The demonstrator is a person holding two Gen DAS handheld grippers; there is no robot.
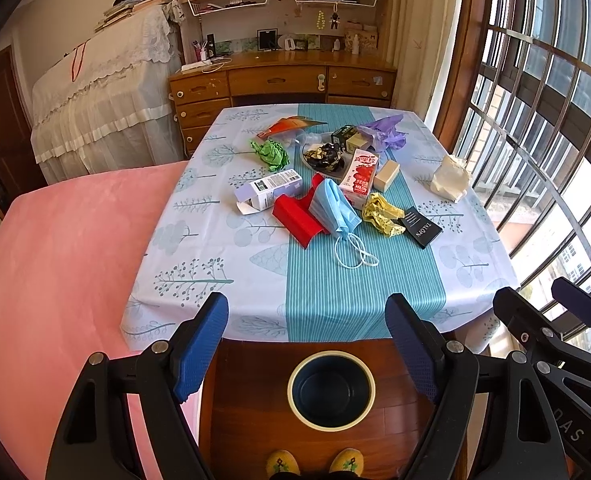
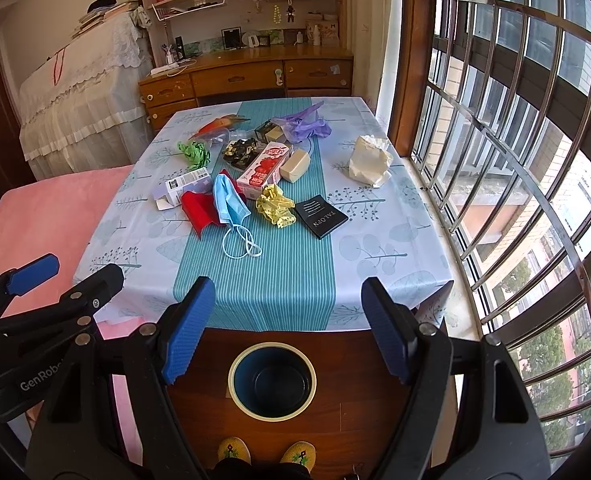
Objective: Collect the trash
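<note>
Sunlit from barred windows, the table [image 1: 335, 312] in its blue tablecloth carries the trash in a heap at its middle: a face mask [image 1: 333, 210], a red box [image 1: 295, 216], crumpled paper [image 1: 271, 154]. Left gripper [image 1: 307, 344] and right gripper [image 2: 285, 330] hover side by side, tilted down before the near edge, both spread wide and empty. Bare cloth lies between them and the heap, and a bin [image 2: 272, 380] stands open on the floor below.

Black grippers [image 1: 309, 344], blue jaws, yellow slippers [image 1: 282, 462].

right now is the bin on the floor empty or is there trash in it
Empty. The bin stands upright on the wooden floor and its dark inside shows bare down to the bottom in both wrist views.
</note>
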